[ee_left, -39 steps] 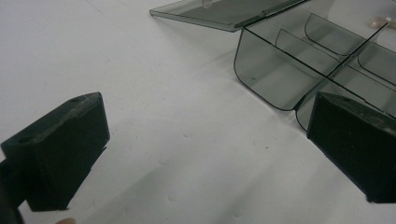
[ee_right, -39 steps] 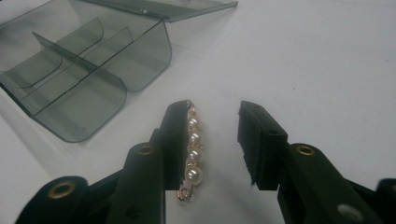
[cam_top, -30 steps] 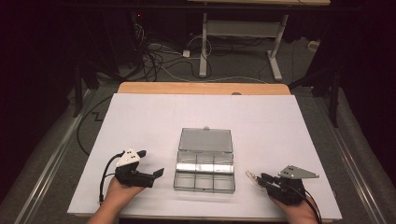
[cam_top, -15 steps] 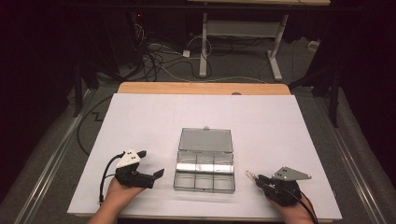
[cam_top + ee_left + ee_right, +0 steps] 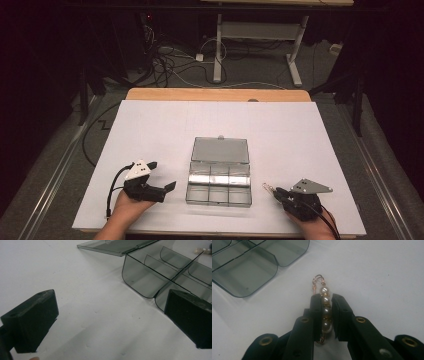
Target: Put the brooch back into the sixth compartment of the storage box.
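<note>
At the left of the high view we see the left gripper (image 5: 167, 188) low over the white table sheet (image 5: 300, 135), held in the left hand (image 5: 131, 206), its jaws spread wide and empty. In the left gripper view the two black jaws stand far apart over bare sheet, with the near corner of the clear compartment box (image 5: 160, 272) just beyond the right-hand jaw and not touched by it.

In the middle of the table we find that box (image 5: 218, 182) with its lid (image 5: 220, 149) folded flat open behind it.

Further right, just beside the box and apart from it, lies the pearl pin (image 5: 268, 188), a short row of pearls on a coppery wire. The right gripper (image 5: 278, 192) points at it from the right. In the right gripper view we see the pearl pin (image 5: 325, 300) lying lengthwise between the jaws, its wire loop sticking out past the tips towards the box. The jaws have just been closing and now sit against the pearls on both sides, so we read the right gripper as clenched on the pin, which is down at the sheet.
</note>
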A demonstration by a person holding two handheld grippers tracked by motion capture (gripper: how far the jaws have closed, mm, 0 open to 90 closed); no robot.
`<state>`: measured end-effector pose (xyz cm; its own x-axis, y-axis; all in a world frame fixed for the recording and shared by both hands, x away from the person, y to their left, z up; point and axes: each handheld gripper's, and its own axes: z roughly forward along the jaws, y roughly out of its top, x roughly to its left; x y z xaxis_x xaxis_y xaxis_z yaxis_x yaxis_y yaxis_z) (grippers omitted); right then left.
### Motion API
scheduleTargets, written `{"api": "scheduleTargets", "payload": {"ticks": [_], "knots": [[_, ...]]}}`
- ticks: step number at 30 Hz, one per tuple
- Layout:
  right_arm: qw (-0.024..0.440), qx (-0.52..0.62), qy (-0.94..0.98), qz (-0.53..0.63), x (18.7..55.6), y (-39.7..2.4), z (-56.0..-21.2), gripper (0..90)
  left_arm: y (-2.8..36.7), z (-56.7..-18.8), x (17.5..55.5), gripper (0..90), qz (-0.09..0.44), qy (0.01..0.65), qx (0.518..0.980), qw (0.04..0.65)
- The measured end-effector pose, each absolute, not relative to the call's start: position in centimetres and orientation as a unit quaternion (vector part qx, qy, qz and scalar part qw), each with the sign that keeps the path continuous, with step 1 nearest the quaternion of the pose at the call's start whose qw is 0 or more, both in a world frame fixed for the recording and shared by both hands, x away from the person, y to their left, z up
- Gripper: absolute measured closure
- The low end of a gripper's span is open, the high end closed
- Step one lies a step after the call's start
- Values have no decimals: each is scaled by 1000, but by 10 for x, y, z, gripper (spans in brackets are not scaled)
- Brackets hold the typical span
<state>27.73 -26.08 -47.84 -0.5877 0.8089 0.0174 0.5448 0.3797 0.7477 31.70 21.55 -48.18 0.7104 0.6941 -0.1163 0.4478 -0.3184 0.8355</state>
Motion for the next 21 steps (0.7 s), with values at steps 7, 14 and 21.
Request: {"api": "scheduleTargets", "payload": {"ticks": [7,14,21], "knots": [[174,416,812,371,278,-261,-478,809,216,-482,318,0,132,357,801,462],[173,414,808,382,277,-263,-476,809,215,-482,317,0,133,357,802,460],[174,412,802,395,275,-265,-472,810,215,-482,317,0,132,355,803,461]]}}
